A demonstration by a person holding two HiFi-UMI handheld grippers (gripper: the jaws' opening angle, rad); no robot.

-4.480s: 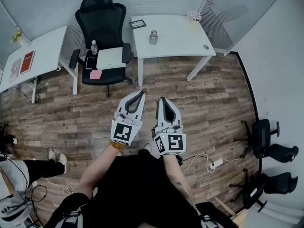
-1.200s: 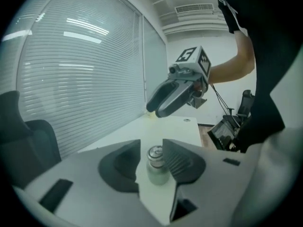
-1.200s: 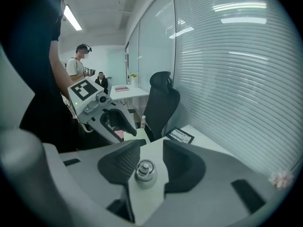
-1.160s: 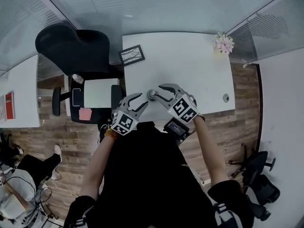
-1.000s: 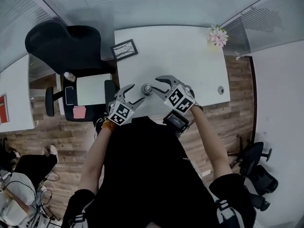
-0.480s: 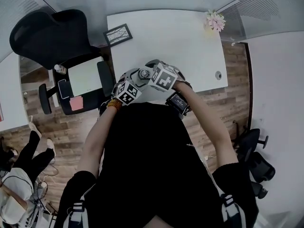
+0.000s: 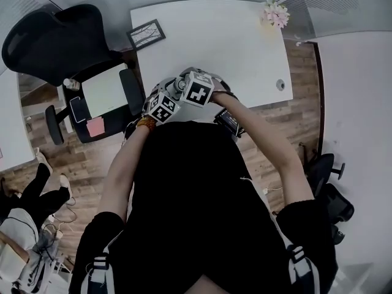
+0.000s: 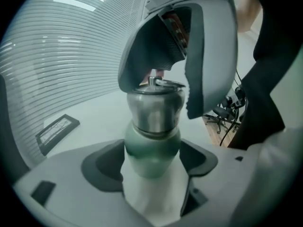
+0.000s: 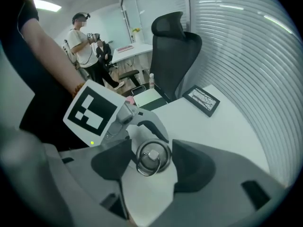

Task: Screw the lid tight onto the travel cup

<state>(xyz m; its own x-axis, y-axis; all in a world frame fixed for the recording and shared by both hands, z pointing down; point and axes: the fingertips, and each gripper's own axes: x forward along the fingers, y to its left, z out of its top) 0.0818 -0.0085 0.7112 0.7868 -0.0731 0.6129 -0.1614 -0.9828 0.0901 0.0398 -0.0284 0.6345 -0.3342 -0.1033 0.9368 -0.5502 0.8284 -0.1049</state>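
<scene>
The travel cup point(image 8: 152, 148) has a green body and a steel lid point(image 8: 155, 105) with a ring on top; it stands upright near the front edge of the white table point(image 7: 214, 35). My left gripper point(image 8: 151, 174) reaches in from the side. Its jaws have just been opening, and the cup's body stands between them with the pads not pressing. My right gripper point(image 9: 151, 174) comes down from above. Its jaws opened wide and have just closed a little, with the lid point(image 9: 152, 157) between them and a thin gap on each side. In the head view both grippers point(image 7: 177, 90) crowd over the cup.
A framed picture point(image 7: 146, 34) lies at the table's back left and pink flowers point(image 7: 274, 12) at its back right. A cable hole point(image 7: 280, 84) is at the right edge. A black office chair point(image 7: 55, 38) with a notebook point(image 7: 104, 90) stands left. A person point(image 9: 85, 41) stands far behind.
I have walked up to the table. Both grippers have dropped from beside the cup to around it, the right one tipping steeply down over the lid. Both pairs of jaws stand wider.
</scene>
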